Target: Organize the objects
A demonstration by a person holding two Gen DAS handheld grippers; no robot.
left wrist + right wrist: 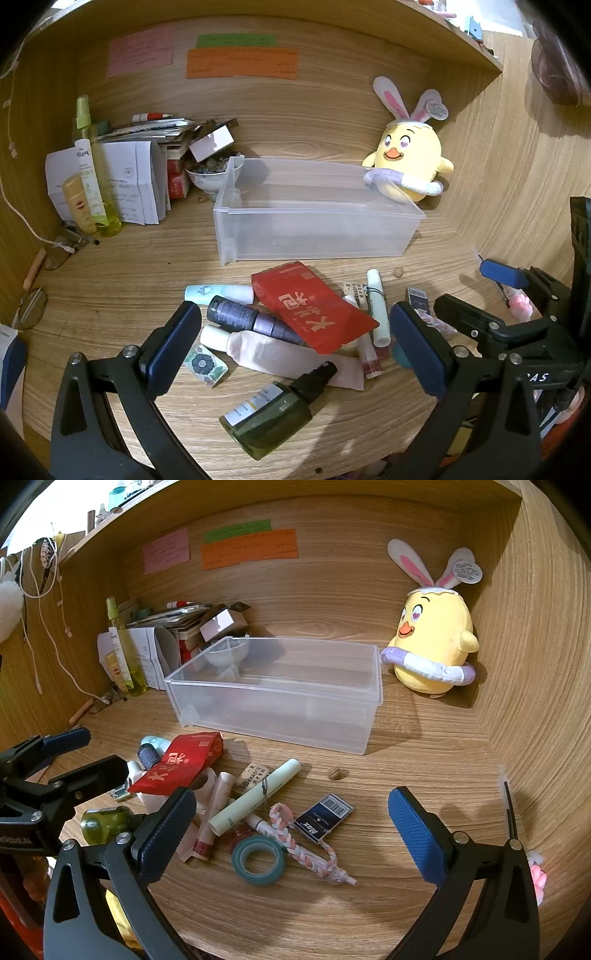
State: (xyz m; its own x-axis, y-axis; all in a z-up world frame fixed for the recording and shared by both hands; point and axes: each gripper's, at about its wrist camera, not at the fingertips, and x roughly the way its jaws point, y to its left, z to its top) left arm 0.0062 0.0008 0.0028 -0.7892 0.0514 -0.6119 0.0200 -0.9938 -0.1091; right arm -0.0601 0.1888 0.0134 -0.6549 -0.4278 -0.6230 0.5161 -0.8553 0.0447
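My left claw [295,339] hangs with its jaws wide apart over the heap of small things on the wooden surface [122,280], gripping nothing. Between its fingers I see the red packet [314,314] lying on top of a dark purple bottle [251,319] and a pale pink tube [269,352], with a green spray bottle [273,413] nearest to me. My right claw [291,827] is spread just as wide and also empty; below it lie a teal tape roll [258,860], a pink-and-white braid [306,845], a blue staple box [323,818] and a pale green tube [255,799]. The clear bin [280,698] stands empty behind the heap, apart from it. A yellow plush chick [432,646] sits to the right of the bin, near the back wall. A stack of papers [140,177] and a tall yellow-green bottle [99,177] stand in the left corner.
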